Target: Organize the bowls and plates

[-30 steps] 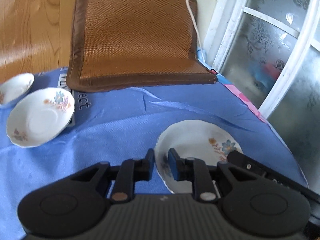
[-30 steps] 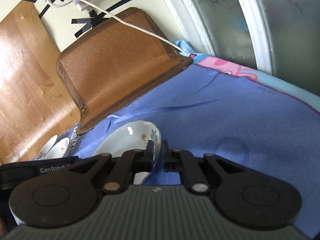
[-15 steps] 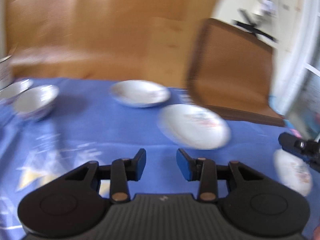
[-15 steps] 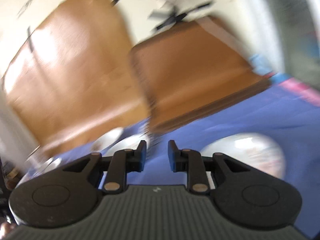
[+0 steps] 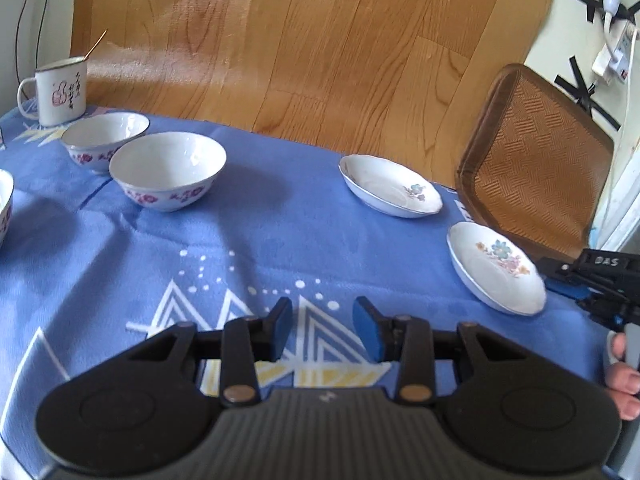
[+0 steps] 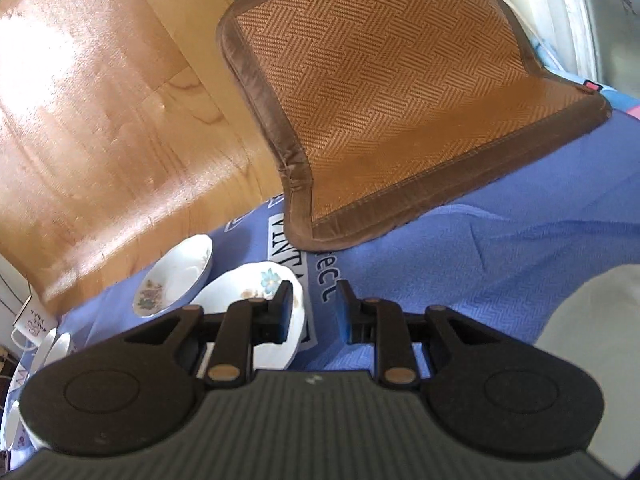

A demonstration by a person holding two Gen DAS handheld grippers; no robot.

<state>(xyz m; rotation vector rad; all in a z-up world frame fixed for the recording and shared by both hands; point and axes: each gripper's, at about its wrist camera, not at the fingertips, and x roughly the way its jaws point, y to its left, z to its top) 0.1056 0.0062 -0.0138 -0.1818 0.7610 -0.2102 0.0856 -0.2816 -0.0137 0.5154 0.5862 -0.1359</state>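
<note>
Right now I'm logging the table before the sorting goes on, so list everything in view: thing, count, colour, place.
Bowls: three in view, white with pink flowers; two side by side far left, a third cut off at the left edge.
Plates: two, white with floral print, apart on the right near the mat.
Mug: one, white enamel, far left corner, a thin stick inside.
Woven mat: one, brown, propped at the far right.
Tablecloth: one, blue with white and yellow pattern.
Wood-grain panel: one, behind the table.
Power strip: one, white, on the wall.
Left gripper: black, blue fingers apart, empty.
Right gripper: black, fingers apart, empty, beside the nearer plate.
Person's hand: right edge.
</note>
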